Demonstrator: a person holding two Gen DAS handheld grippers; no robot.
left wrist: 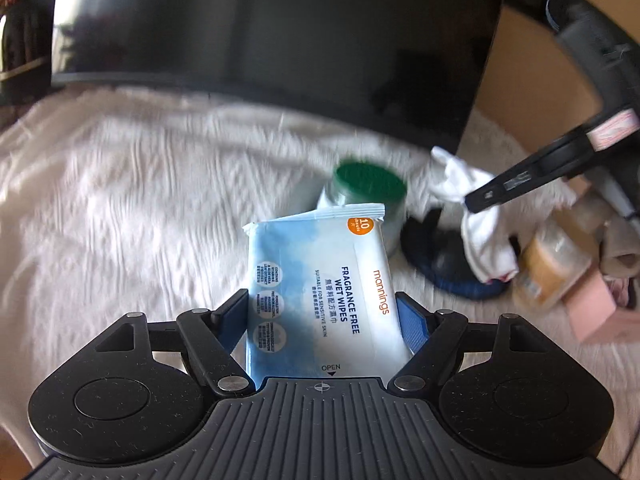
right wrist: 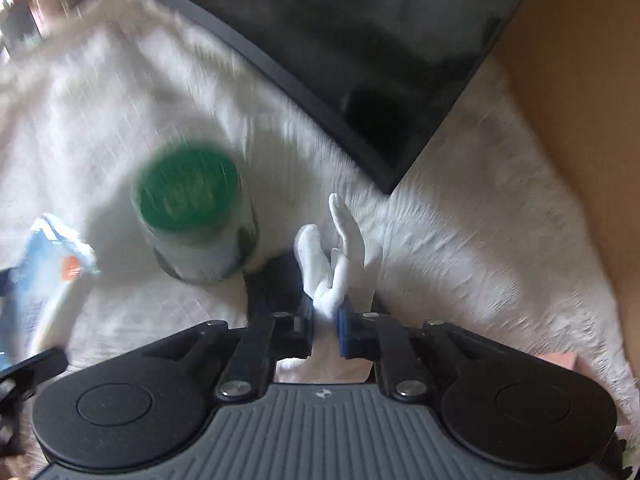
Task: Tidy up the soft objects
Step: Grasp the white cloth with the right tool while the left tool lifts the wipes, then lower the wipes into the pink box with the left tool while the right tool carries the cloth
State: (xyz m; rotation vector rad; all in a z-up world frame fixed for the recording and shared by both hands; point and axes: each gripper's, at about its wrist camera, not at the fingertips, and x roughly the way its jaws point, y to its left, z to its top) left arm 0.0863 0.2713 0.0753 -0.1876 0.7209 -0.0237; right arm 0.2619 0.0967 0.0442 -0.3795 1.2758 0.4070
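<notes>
Two soft things were in our grip above the white bedspread (left wrist: pixel 120 200): left gripper (left wrist: pixel 326 320) pinching the wet wipes pack (left wrist: pixel 320 280), right gripper (right wrist: pixel 325 320) pinching a white sock (right wrist: pixel 340 256). We judged the sock's thin hold might slip. The green-lidded jar (right wrist: pixel 192 216) stood close ahead, the black screen (right wrist: pixel 360 60) behind it.

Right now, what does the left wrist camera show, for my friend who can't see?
The left gripper is shut on a flat blue-and-white wet wipes packet, held above a fluffy white blanket. Behind the packet stands a green-lidded round tub, and the right gripper holds a white cloth.
</notes>
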